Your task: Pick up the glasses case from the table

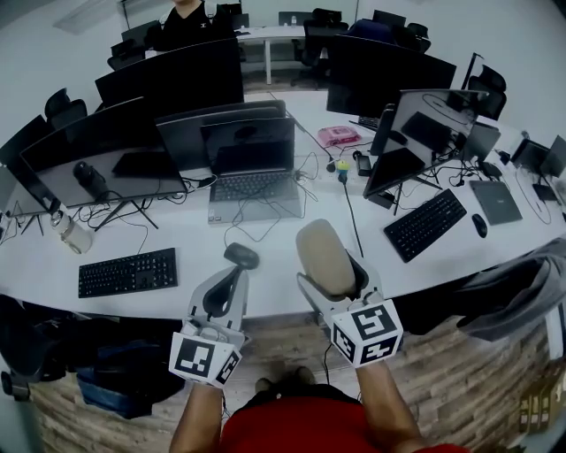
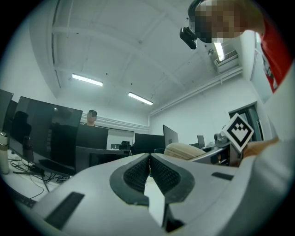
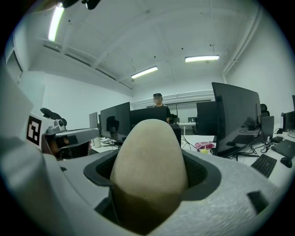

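The beige oval glasses case (image 1: 323, 255) is held off the white table (image 1: 265, 283), above its front edge, with my right gripper (image 1: 331, 276) shut on it. In the right gripper view the case (image 3: 150, 161) fills the space between the two jaws and sticks out past their tips. My left gripper (image 1: 233, 274) hovers beside it on the left, shut with nothing between its pads (image 2: 138, 173). From the left gripper view the case (image 2: 184, 150) shows at the right, in front of the right gripper's marker cube (image 2: 239, 130).
A black mouse (image 1: 240, 256) lies just beyond the left gripper's tip. A black keyboard (image 1: 128, 272) sits at the left and a laptop (image 1: 252, 177) behind, among several monitors and cables. Another keyboard (image 1: 424, 224) lies at the right. A person (image 1: 186, 18) stands at the far desks.
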Tool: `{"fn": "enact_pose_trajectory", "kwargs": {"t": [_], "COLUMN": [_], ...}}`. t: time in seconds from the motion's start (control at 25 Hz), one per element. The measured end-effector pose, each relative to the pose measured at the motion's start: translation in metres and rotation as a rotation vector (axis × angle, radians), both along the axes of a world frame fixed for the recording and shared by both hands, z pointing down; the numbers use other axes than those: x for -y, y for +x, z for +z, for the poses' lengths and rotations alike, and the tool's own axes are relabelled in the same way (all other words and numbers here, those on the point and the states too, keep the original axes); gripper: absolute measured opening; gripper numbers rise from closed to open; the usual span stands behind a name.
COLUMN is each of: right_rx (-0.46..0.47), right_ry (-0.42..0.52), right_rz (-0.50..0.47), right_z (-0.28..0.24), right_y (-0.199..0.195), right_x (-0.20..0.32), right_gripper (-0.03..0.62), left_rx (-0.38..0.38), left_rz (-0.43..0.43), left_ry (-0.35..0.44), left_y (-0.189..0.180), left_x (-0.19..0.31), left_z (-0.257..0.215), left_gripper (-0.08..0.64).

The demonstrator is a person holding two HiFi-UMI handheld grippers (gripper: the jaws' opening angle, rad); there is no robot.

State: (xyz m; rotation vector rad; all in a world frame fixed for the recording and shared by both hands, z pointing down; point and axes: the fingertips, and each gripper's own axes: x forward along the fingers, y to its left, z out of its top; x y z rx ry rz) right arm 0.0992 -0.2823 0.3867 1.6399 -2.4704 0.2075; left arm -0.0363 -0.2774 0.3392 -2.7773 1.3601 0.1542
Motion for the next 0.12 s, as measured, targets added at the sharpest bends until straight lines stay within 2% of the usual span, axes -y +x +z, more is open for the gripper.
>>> {"fn": "enact_pose_trajectory", "kwargs": {"t": [0.12], "right_rx": [-0.002], "right_ry": [0.008], "right_rz": [0.003], "right_z": [-0.0019], "right_y": [0.0014], "right_x": [0.0023], "right_gripper": [0.393], "left_rx": [-0.001], "left_rz": [0.002], "left_ry": [0.007], "left_y": [0.0016], "left_x": [0.0021], "left_z": [-0.0011], "left_gripper": [0.011]}}
